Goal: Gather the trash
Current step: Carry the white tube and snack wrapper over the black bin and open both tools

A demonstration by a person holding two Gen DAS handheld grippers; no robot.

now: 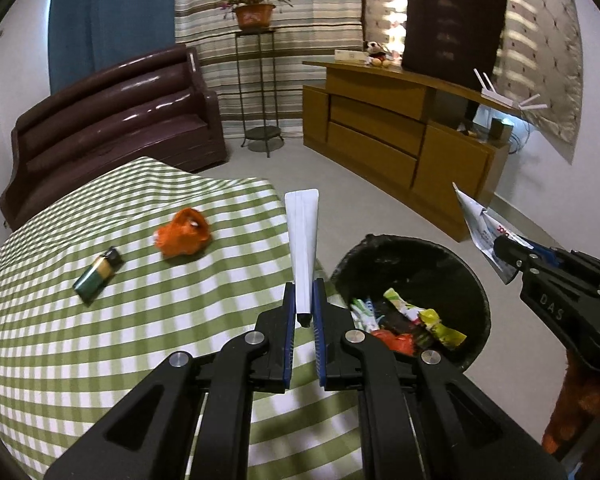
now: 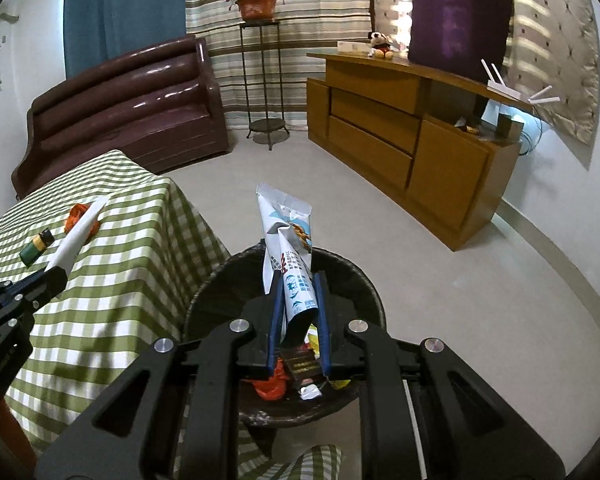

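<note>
My left gripper (image 1: 304, 300) is shut on a flat white tube (image 1: 302, 240) and holds it above the right edge of the checked table (image 1: 100, 360); the tube also shows in the right wrist view (image 2: 78, 232). My right gripper (image 2: 298, 300) is shut on a white and blue snack wrapper (image 2: 288, 248) above the black trash bin (image 2: 356, 280), which holds several wrappers. In the left wrist view the bin (image 1: 476, 280) stands right of the table. An orange crumpled bag (image 1: 184, 232) and a green battery (image 1: 98, 274) lie on the table.
A dark brown sofa (image 1: 112, 120) stands behind the table. A metal plant stand (image 1: 256, 92) with a potted plant is at the back. A wooden cabinet (image 1: 400, 140) runs along the right wall. Pale floor lies between them.
</note>
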